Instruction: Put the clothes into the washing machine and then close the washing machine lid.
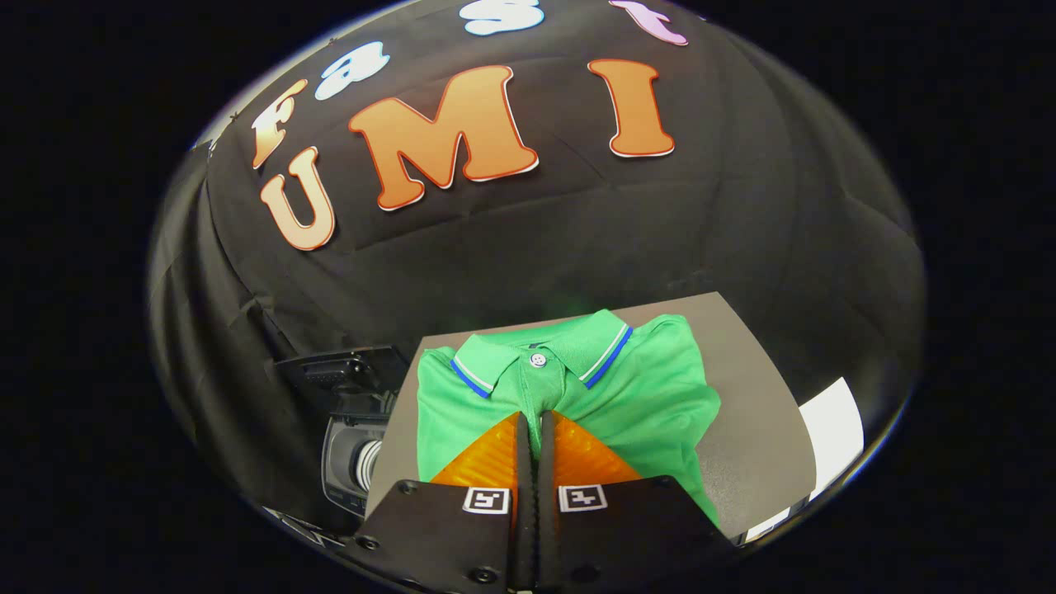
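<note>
The gripper (pixel 535 415) has its fingers pressed together, a fold of the green polo shirt (pixel 635 396) pinched between the tips just below the collar button. The shirt lies folded on a grey table (pixel 759 445). Left of the fingers sits the washing machine (pixel 351 445), beside the table.

Green polo shirt (pixel 627 396), white-and-blue-striped collar (pixel 606 351); grey table (pixel 751 445).
</note>
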Tool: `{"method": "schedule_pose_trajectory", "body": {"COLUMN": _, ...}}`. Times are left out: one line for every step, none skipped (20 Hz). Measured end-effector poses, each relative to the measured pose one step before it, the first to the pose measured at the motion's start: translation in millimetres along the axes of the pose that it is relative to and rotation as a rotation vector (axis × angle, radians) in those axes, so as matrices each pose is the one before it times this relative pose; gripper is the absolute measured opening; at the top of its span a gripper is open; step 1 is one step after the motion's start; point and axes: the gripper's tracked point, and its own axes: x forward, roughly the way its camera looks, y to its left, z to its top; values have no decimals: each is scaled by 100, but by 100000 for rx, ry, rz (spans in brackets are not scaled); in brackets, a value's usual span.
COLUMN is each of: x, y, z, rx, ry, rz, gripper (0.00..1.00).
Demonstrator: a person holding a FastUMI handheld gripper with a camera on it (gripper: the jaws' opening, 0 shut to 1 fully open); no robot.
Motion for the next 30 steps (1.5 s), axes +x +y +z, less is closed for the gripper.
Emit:
{"method": "schedule_pose_trajectory", "body": {"x": -555, "y": 523, "z": -10, "rx": -261, "ry": -161, "rz": -70, "gripper": 8}}
{"method": "schedule_pose_trajectory", "body": {"x": -404, "y": 576, "z": 204, "rx": 854, "ry": -2081, "rz": -1024, "gripper": 8}}
{"method": "schedule_pose_trajectory", "body": {"x": -149, "y": 995, "z": 189, "rx": 1045, "ry": -2486, "rz": -1137, "gripper": 8}}
{"method": "schedule_pose_trajectory", "body": {"x": -390, "y": 863, "z": 227, "rx": 1097, "ry": -1017, "rz": -1073, "gripper": 8}}
{"method": "schedule_pose_trajectory", "body": {"x": -780, "y": 850, "z": 322, "rx": 1076, "ry": -2842, "rz": -1097, "gripper": 8}}
{"method": "schedule_pose_trajectory", "body": {"x": -273, "y": 901, "z": 244, "rx": 351, "ry": -950, "rz": -909, "gripper": 8}}
{"method": "schedule_pose_trajectory", "body": {"x": -529, "y": 1113, "z": 125, "rx": 602, "ry": -1673, "rz": -551, "gripper": 8}}
{"method": "schedule_pose_trajectory", "body": {"x": -598, "y": 1085, "z": 209, "rx": -99, "ry": -1195, "rz": -270, "gripper": 8}}
{"method": "schedule_pose_trajectory", "body": {"x": -484, "y": 1341, "z": 432, "rx": 37, "ry": -2260, "rz": 149, "gripper": 8}}
{"method": "schedule_pose_trajectory", "body": {"x": -462, "y": 1176, "z": -116, "rx": -600, "ry": -741, "rz": 534, "gripper": 8}}
{"method": "schedule_pose_trajectory", "body": {"x": -253, "y": 1130, "z": 115, "rx": -73, "ry": -1318, "rz": 1, "gripper": 8}}
{"method": "schedule_pose_trajectory", "body": {"x": -209, "y": 1306, "z": -168, "rx": -219, "ry": -391, "rz": 394, "gripper": 8}}
{"method": "schedule_pose_trajectory", "body": {"x": -138, "y": 1144, "z": -145, "rx": 215, "ry": -643, "rz": 175, "gripper": 8}}
{"method": "schedule_pose_trajectory", "body": {"x": -188, "y": 1285, "z": 33, "rx": 200, "ry": -624, "rz": 937, "gripper": 8}}
{"method": "schedule_pose_trajectory", "body": {"x": -83, "y": 1215, "z": -286, "rx": 133, "ry": -59, "rz": 949, "gripper": 8}}
{"method": "schedule_pose_trajectory", "body": {"x": 15, "y": 1306, "z": 194, "rx": 349, "ry": -116, "rz": 1756, "gripper": 8}}
{"method": "schedule_pose_trajectory", "body": {"x": -91, "y": 1374, "z": -12, "rx": 244, "ry": -389, "rz": 2150, "gripper": 8}}
{"method": "schedule_pose_trajectory", "body": {"x": 10, "y": 1081, "z": -176, "rx": -325, "ry": -96, "rz": 1331, "gripper": 8}}
{"method": "schedule_pose_trajectory", "body": {"x": 179, "y": 1228, "z": -41, "rx": -137, "ry": 27, "rz": 1693, "gripper": 8}}
{"method": "schedule_pose_trajectory", "body": {"x": 22, "y": 1513, "z": -122, "rx": 66, "ry": -97, "rz": 2621, "gripper": 8}}
{"method": "schedule_pose_trajectory", "body": {"x": 315, "y": 1498, "z": -100, "rx": -120, "ry": 84, "rz": 2489, "gripper": 8}}
{"method": "schedule_pose_trajectory", "body": {"x": 34, "y": 1233, "z": -331, "rx": -515, "ry": 232, "rz": 1895, "gripper": 8}}
{"method": "schedule_pose_trajectory", "body": {"x": 392, "y": 1194, "z": -265, "rx": -655, "ry": 279, "rz": 2016, "gripper": 8}}
{"method": "schedule_pose_trajectory", "body": {"x": 380, "y": 1265, "z": -285, "rx": -652, "ry": 218, "rz": 2022, "gripper": 8}}
{"method": "schedule_pose_trajectory", "body": {"x": 408, "y": 1181, "z": -385, "rx": -616, "ry": 636, "rz": 2041, "gripper": 8}}
{"method": "schedule_pose_trajectory", "body": {"x": 298, "y": 1167, "z": -574, "rx": -414, "ry": 874, "rz": 1804, "gripper": 8}}
{"method": "schedule_pose_trajectory", "body": {"x": 537, "y": 1086, "z": -514, "rx": -338, "ry": 1262, "rz": 2025, "gripper": 8}}
{"method": "schedule_pose_trajectory", "body": {"x": 533, "y": 1028, "z": -757, "rx": -267, "ry": 1686, "rz": 1679, "gripper": 8}}
{"method": "schedule_pose_trajectory", "body": {"x": 839, "y": 864, "z": -914, "rx": 104, "ry": 1979, "rz": 1407, "gripper": 8}}
{"method": "schedule_pose_trajectory", "body": {"x": 957, "y": 976, "z": -1145, "rx": 17, "ry": 2152, "rz": 1526, "gripper": 8}}
